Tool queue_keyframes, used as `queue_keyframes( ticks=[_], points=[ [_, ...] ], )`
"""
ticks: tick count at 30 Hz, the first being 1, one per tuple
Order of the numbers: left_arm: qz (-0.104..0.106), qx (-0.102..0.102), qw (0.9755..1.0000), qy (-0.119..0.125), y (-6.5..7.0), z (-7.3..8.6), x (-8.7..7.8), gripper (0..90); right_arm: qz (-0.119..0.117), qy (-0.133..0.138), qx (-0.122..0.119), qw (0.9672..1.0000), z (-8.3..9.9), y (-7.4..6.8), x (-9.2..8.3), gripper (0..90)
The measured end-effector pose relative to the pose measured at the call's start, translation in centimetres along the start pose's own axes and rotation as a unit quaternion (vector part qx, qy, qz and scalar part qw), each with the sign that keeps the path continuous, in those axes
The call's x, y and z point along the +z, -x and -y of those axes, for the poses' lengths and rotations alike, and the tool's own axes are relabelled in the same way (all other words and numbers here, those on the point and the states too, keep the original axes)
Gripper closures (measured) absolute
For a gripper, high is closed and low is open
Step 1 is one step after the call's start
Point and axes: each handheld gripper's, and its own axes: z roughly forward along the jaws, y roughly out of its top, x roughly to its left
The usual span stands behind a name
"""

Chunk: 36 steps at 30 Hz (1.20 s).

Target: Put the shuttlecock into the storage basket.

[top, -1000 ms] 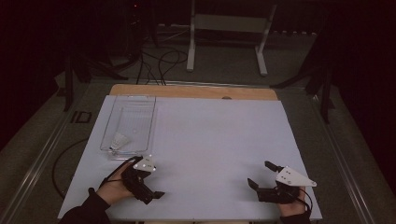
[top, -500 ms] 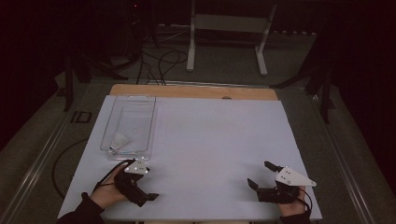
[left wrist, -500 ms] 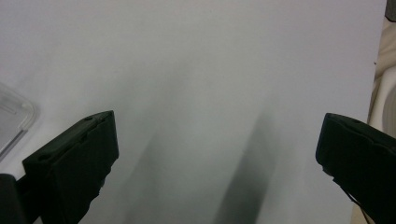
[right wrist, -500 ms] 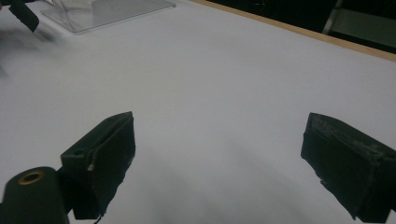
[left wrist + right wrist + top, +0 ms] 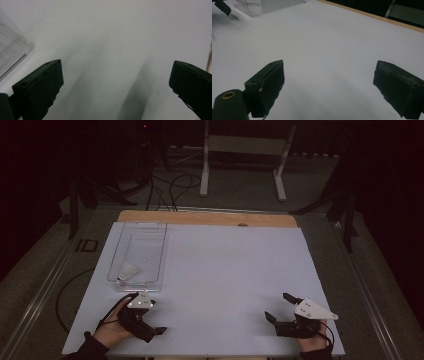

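Clear rectangular plastic tray [image 5: 137, 254] sits left of centre in the high view, a small white shuttlecock-like piece [image 5: 128, 271] lying in its near end (shape too small to confirm). Left gripper [image 5: 150, 332], lower left, just below the tray: jaws spread, empty. Right gripper [image 5: 278, 309], lower right, well apart: also spread, empty. Judgement: placement looks done; nothing else waits on the white tabletop [image 5: 225, 270].

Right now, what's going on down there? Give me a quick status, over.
Left gripper jaws open, empty, near table edge. Right gripper jaws open, empty. Clear tray ahead of left gripper, small white item inside, untouched. Nothing between left gripper and tray.
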Motion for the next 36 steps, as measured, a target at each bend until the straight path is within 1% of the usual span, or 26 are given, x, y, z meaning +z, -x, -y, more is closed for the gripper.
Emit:
queue_keyframes(
  ticks=[1,3,4,5,6,8,11,14,17,21,25,30,36],
  points=[
    [-0.001,-0.004,1.0,0.0,0.04,0.02,0.07,0.2,0.0,0.0,0.0,1.0,0.0,0.0,-0.01,9.9],
    [-0.014,-0.007,0.9999,-0.001,0.14,0.08,0.25,0.1,0.0,0.0,-0.001,1.0,-0.01,0.0,-0.04,9.9],
    [-0.014,-0.007,0.9999,-0.001,0.14,0.08,0.25,0.1,0.0,0.0,-0.001,1.0,-0.01,0.0,-0.04,9.9],
    [-0.016,-0.014,0.9998,0.0,0.22,0.17,0.37,0.1,0.0,0.0,-0.002,1.0,-0.01,0.0,-0.04,9.9],
    [-0.018,-0.014,0.9997,0.002,0.24,0.21,0.42,0.1,-0.001,-0.001,-0.001,1.0,0.0,0.01,-0.03,9.9],
    [-0.026,-0.016,0.9995,0.006,0.25,0.25,0.5,0.1,-0.001,-0.001,0.0,1.0,0.01,-0.01,0.0,9.9],
    [-0.028,-0.022,0.9993,0.007,0.12,0.32,0.71,0.1,-0.001,-0.002,-0.002,1.0,0.01,-0.03,0.04,9.9],
    [-0.03,-0.024,0.9992,0.008,0.07,0.46,0.93,0.1,-0.002,-0.003,0.0,1.0,0.03,-0.04,0.07,9.9],
    [-0.026,-0.024,0.9993,0.009,-0.04,0.58,1.02,0.1,-0.003,-0.004,0.0,1.0,0.06,0.01,0.12,9.9],
    [-0.026,-0.027,0.9992,0.012,-0.22,0.73,0.98,0.1,-0.004,-0.006,0.0,1.0,0.07,-0.06,0.21,9.9],
    [-0.023,-0.026,0.9991,0.022,-0.24,0.78,0.81,0.1,-0.004,-0.007,0.001,1.0,0.1,-0.03,0.25,9.9],
    [-0.022,-0.02,0.9993,0.022,-0.17,0.77,0.78,0.1,-0.003,-0.008,0.003,1.0,0.18,0.09,0.22,9.9],
    [-0.021,-0.019,0.9994,0.023,-0.08,0.74,0.78,0.2,-0.003,-0.01,0.004,0.9999,0.23,0.11,0.27,9.9]
  ],
)
